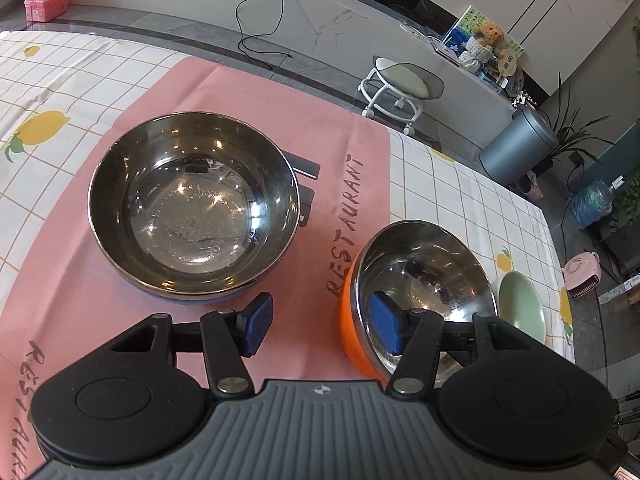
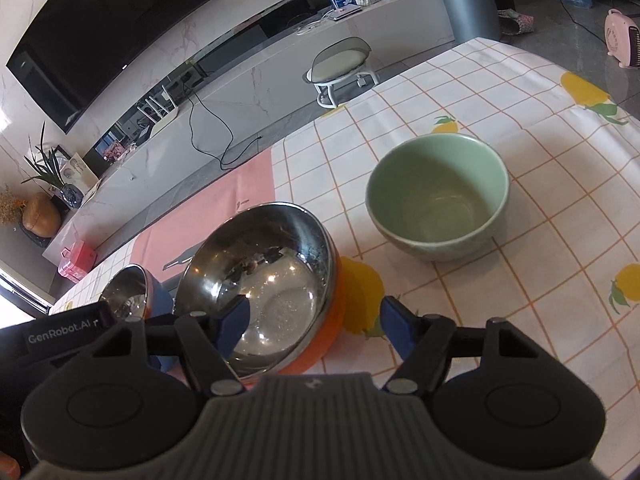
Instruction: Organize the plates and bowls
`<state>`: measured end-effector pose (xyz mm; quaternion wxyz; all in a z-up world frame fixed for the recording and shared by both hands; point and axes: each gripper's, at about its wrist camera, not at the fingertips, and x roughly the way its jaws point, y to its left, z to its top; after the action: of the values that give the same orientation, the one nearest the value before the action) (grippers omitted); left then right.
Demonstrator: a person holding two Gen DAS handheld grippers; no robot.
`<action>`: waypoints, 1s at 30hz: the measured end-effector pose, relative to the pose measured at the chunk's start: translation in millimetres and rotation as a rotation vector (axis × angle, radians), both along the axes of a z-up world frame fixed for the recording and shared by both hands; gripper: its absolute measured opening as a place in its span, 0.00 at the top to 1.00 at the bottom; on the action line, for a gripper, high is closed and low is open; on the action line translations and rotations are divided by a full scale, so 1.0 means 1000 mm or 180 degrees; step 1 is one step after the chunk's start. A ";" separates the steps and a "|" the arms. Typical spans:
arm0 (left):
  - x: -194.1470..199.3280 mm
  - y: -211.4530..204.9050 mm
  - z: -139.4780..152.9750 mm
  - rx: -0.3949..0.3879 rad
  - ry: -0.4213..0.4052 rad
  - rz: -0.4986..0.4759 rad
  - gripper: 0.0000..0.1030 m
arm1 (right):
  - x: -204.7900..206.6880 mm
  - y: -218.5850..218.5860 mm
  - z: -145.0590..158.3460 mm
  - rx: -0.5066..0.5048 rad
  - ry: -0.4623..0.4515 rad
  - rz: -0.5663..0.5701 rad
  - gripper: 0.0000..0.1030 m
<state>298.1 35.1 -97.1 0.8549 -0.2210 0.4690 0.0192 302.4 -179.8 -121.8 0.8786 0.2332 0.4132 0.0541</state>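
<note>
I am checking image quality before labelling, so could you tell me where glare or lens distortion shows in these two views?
Left wrist view: bright glints inside the large steel bowl, and the table edge bows strongly. Right wrist view: reflections in the orange-sided steel bowl; the green bowl is evenly lit; the television bends.

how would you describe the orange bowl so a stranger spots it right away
On the lemon-print tablecloth, look at the edge of the pink placemat. The orange bowl sits between a larger blue-sided steel bowl and a green ceramic bowl. It alone pairs an orange outside with a shiny steel inside.
</note>
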 end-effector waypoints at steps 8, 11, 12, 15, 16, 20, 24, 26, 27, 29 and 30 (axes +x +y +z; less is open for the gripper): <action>0.011 -0.001 -0.014 -0.0043 0.0055 -0.0091 0.51 | 0.015 0.007 -0.017 -0.0038 0.0168 0.0001 0.57; 0.013 -0.002 -0.015 -0.0077 0.0045 -0.0132 0.59 | 0.015 0.005 -0.025 0.0009 0.0250 -0.0018 0.67; 0.014 -0.003 -0.015 -0.0078 0.0047 -0.0147 0.61 | 0.015 0.004 -0.026 0.0068 0.0253 -0.0030 0.67; 0.018 -0.006 -0.016 -0.0070 0.0031 -0.0202 0.69 | 0.011 0.002 -0.025 0.0099 0.0234 -0.0048 0.65; 0.019 -0.007 -0.017 -0.0069 0.0030 -0.0216 0.72 | 0.010 0.002 -0.025 0.0087 0.0214 -0.0048 0.65; 0.020 -0.009 -0.018 -0.0106 0.0021 -0.0275 0.87 | 0.009 0.001 -0.025 0.0103 0.0184 -0.0025 0.67; 0.017 -0.013 -0.016 -0.0028 0.0056 -0.0300 0.89 | 0.011 0.002 -0.023 0.0092 0.0168 -0.0006 0.76; 0.013 -0.013 -0.014 -0.0018 0.0086 -0.0299 0.90 | 0.007 0.002 -0.021 0.0077 0.0173 0.0009 0.77; 0.010 -0.013 -0.012 -0.0024 0.0088 -0.0295 0.90 | 0.006 0.002 -0.020 0.0078 0.0177 0.0013 0.77; 0.002 -0.013 -0.005 -0.0008 0.0072 -0.0298 0.89 | 0.001 0.001 -0.018 0.0099 0.0181 0.0022 0.78; -0.002 -0.014 -0.001 0.0006 0.0069 -0.0298 0.89 | -0.002 0.000 -0.016 0.0113 0.0181 0.0027 0.79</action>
<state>296.4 21.5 -98.5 0.8500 -0.1978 0.4879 -0.0180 300.4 -179.7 -138.2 0.8620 0.2485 0.4379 0.0585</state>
